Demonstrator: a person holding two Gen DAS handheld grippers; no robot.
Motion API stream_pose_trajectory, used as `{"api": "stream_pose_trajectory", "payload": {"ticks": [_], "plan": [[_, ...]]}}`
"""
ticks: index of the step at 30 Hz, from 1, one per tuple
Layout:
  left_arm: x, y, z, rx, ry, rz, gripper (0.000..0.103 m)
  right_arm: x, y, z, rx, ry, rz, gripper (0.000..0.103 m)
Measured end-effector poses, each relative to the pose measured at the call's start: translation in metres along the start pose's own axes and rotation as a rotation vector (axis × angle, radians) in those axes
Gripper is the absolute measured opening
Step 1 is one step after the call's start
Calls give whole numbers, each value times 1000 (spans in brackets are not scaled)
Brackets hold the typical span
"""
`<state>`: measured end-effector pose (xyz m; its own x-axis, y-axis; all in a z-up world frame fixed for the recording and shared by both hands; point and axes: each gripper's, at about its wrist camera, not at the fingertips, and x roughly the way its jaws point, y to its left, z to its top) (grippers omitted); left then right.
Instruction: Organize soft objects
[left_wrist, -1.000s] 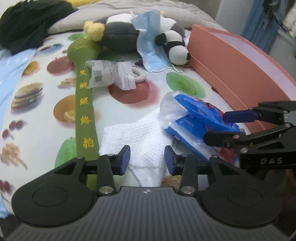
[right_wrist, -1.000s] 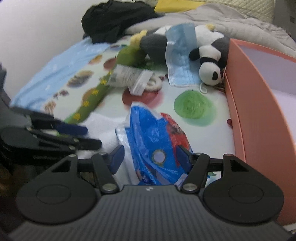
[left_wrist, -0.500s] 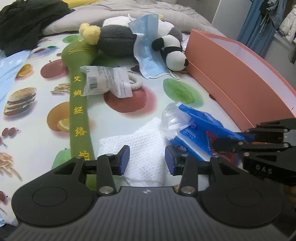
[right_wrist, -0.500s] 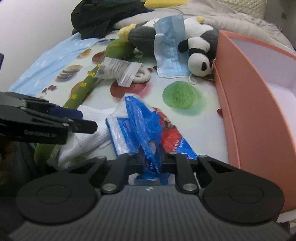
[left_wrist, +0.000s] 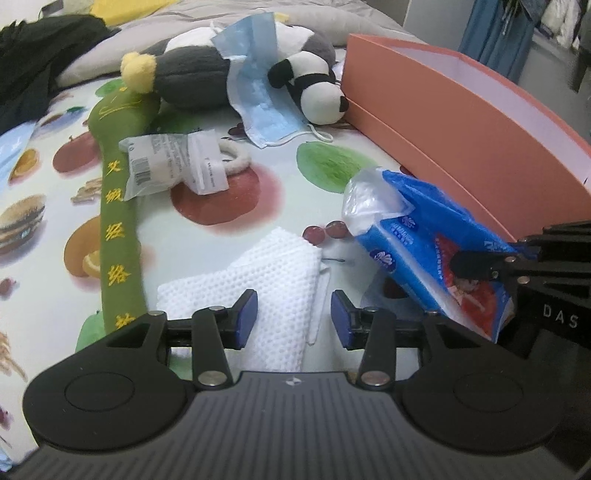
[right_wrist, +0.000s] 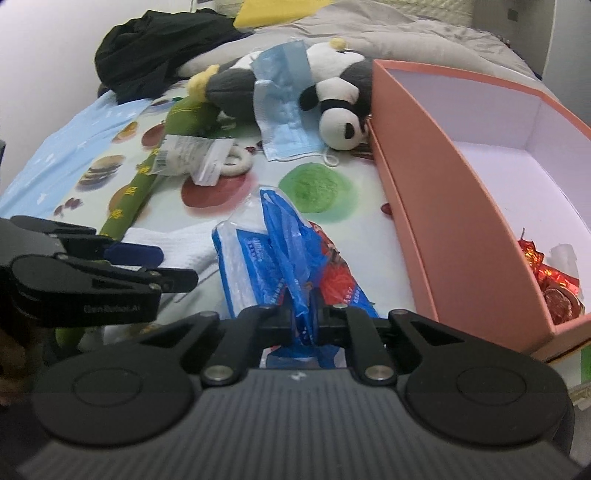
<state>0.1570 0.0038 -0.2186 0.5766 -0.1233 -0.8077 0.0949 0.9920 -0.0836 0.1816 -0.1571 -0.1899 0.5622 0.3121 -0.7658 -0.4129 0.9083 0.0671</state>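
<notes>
Fruit-print bed sheet (left_wrist: 280, 173) | my right fingers (right_wrist: 303, 302) pinch crinkly blue plastic tissue pack (right_wrist: 280, 236) | my left fingers (left_wrist: 293, 314) spread, just been widening, over white waffle cloth (left_wrist: 273, 273)

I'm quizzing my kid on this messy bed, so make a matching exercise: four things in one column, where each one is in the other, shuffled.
Things:
1. face mask
2. tissue pack
3. white cloth
4. red wrappers

Places:
A. inside the pink box
B. draped over the panda toy
C. pinched in the right tool
D. under the open left tool

Pairs: 1-B, 2-C, 3-D, 4-A
</notes>
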Motion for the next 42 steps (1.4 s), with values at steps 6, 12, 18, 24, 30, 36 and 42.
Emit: {"api": "stream_pose_trajectory", "payload": {"ticks": [6, 12, 18, 24, 30, 36, 42], "plan": [[11, -15, 0, 77, 15, 59, 53, 4, -5, -2, 14, 14, -5, 11], [13, -15, 2, 48, 16, 91, 45, 7, -6, -3, 23, 19, 8, 11], [10, -11, 8, 22, 21, 168, 12, 2, -4, -1, 30, 1, 9, 9], [-12, -3, 16, -83, -16, 157, 11, -10, -10, 5, 88, -33, 23, 9], [-47, 8, 25, -217, -66, 131, 11, -36, -11, 16, 101, -90, 22, 9], [-78, 2, 38, -251, -110, 89, 11, -64, -14, 28, 121, -159, 20, 9], [-94, -19, 48, -257, -152, 32, 11, -86, -21, 33, 131, -208, -8, 9]]}}
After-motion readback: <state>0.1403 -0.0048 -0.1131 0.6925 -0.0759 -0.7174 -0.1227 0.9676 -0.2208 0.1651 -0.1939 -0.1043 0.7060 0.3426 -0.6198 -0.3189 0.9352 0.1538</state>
